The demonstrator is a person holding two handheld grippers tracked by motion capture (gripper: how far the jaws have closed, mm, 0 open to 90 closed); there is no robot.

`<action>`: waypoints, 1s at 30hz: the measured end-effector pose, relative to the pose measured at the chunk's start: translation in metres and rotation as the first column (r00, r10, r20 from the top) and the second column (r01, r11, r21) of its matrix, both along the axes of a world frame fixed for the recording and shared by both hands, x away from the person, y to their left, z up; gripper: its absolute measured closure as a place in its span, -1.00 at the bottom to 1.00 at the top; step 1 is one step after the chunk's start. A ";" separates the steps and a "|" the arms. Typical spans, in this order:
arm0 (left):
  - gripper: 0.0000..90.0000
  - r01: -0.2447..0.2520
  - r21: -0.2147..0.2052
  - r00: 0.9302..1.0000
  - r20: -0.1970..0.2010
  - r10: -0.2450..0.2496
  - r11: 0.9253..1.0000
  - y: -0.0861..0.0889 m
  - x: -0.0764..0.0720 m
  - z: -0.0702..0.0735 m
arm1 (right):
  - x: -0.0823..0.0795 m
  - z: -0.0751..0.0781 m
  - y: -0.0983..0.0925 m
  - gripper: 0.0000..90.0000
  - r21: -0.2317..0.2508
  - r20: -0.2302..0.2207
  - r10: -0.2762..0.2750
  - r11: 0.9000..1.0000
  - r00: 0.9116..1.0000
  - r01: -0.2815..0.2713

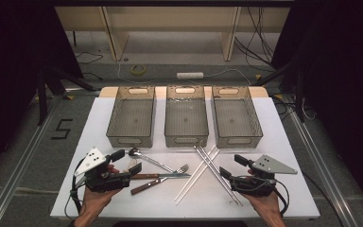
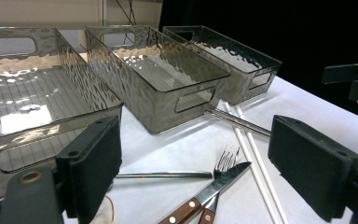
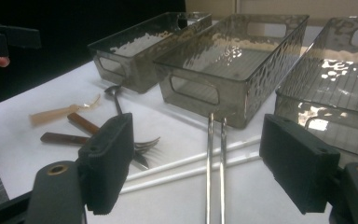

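Left gripper [image 1: 126, 161]: jaws spread, nothing between, just beside the spoon [image 1: 147, 159].
Right gripper [image 1: 231, 166]: jaws spread, empty, near the chopsticks [image 1: 203, 172].

Metal chopsticks [image 3: 216, 163] (crossing white ones [image 3: 186, 167])

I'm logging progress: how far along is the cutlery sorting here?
Nothing is sorted yet: all three bins hold nothing. Both tongs, left and right, stand open and hold nothing. The spoon, fork, knife and chopsticks lie on the table, all left to do.
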State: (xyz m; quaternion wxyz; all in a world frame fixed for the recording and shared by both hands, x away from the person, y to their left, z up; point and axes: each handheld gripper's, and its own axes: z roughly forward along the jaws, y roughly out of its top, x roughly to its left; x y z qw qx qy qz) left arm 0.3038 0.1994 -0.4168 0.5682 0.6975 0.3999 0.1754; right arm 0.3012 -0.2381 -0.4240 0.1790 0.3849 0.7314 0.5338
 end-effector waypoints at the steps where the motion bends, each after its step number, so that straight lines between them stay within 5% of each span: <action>1: -0.63 0.001 0.002 1.000 -0.001 -0.001 1.000 0.000 0.000 0.000 | 0.001 0.000 0.000 -0.38 -0.008 -0.006 0.002 1.000 1.000 -0.002; 12: -0.63 0.002 -0.002 1.000 -0.004 -0.002 1.000 -0.001 0.000 0.000 | 0.008 0.003 -0.001 -0.35 -0.056 -0.074 0.002 0.998 0.997 -0.006; 24: -0.63 0.003 -0.001 1.000 -0.002 -0.003 1.000 0.000 0.000 0.001 | 0.012 0.007 -0.001 -0.27 -0.080 -0.078 -0.002 0.997 0.997 -0.005; 30: -0.63 0.001 0.003 1.000 0.000 -0.001 1.000 -0.001 0.000 0.001 | 0.028 0.013 0.000 -0.13 -0.170 -0.175 0.038 0.983 0.984 -0.068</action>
